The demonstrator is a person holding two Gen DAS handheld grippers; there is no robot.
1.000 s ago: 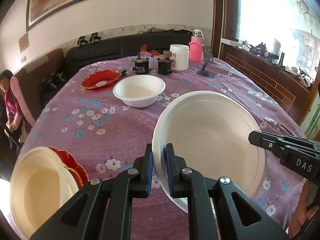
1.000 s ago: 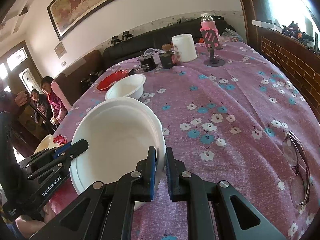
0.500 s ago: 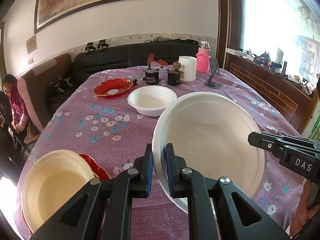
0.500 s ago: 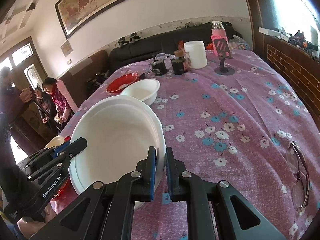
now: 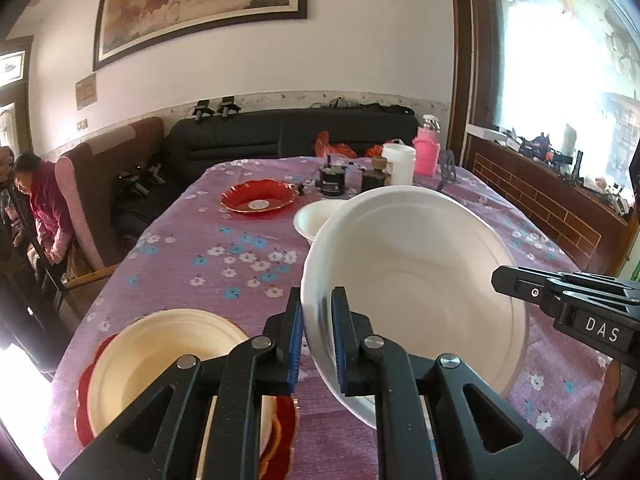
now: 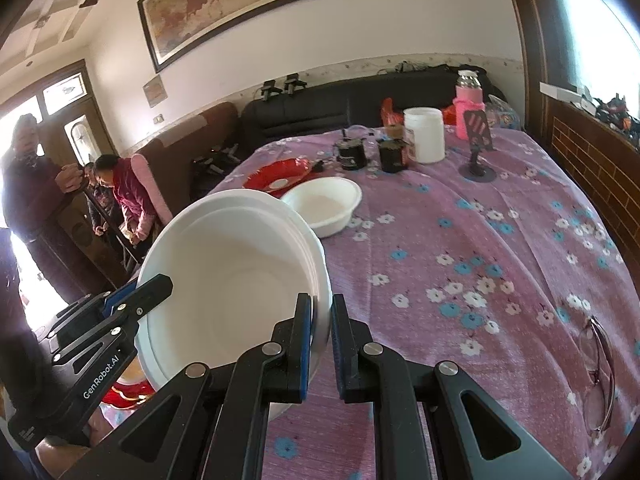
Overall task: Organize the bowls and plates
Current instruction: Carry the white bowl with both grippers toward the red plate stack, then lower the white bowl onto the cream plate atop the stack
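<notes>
Round smooth white bowl between 2 claws

White wall, framed painting, black sofa, bright window.

left gripper clamps large white bowl's rim | cream bowl on red plate, lower left of claw

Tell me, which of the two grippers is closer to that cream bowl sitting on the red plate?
The left. The left gripper grips the big white bowl right beside the cream bowl. The right gripper holds the white bowl's opposite rim, farther away.
</notes>
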